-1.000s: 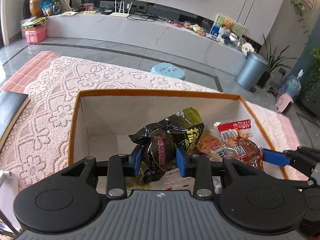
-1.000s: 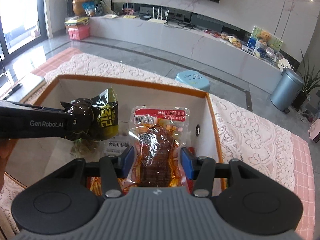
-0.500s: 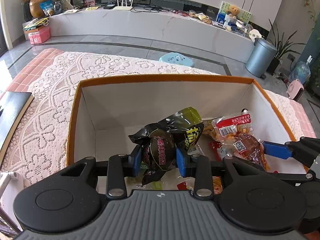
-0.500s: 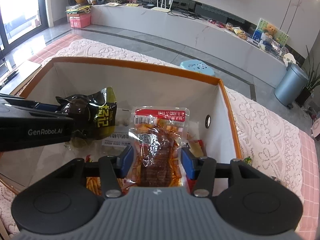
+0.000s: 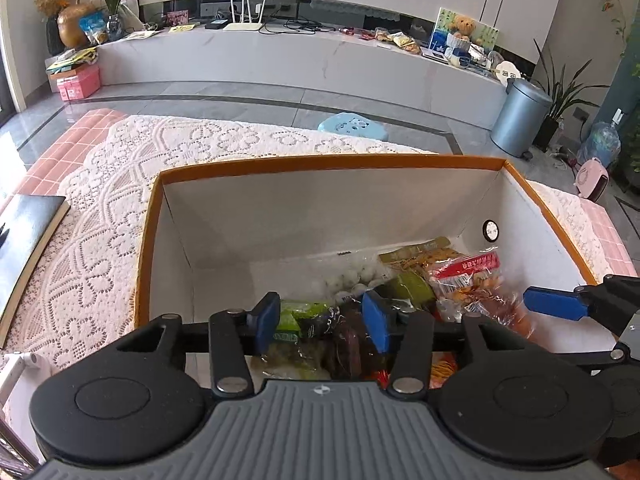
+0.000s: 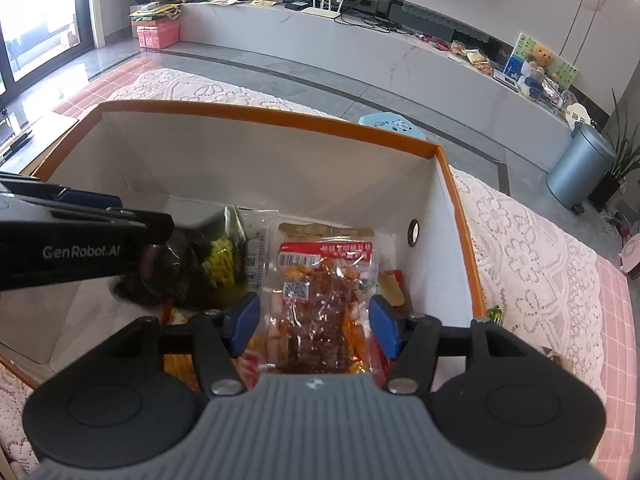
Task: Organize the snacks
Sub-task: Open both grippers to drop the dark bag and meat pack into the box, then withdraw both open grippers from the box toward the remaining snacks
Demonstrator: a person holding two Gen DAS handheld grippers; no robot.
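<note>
An orange-rimmed white box point(image 5: 328, 162) point(image 6: 260, 114) holds several snack packets. My left gripper point(image 5: 320, 326) hangs over the box's near side with its jaws opening. The dark packet with yellow print point(image 5: 348, 340) point(image 6: 172, 276) lies loose on the pile below them, and neither pad presses on it. My right gripper point(image 6: 314, 330) is to the right in the box, its jaws opening too. The clear red-topped meat packet point(image 6: 320, 292) point(image 5: 468, 280) rests on the pile between its pads, which stand just off its edges. One blue fingertip of the right gripper point(image 5: 556, 303) shows in the left wrist view.
The box stands on a white lace cloth point(image 5: 100, 240) over a pink checked table. A dark notebook point(image 5: 28, 248) lies at the left edge. A small green sweet point(image 6: 495, 313) sits on the cloth right of the box. A blue stool point(image 5: 354, 126) stands behind the table.
The left jaws widened and the dark packet dropped out of them onto the pile. The right jaws widened a little, and the red-topped packet sank lower into the box.
</note>
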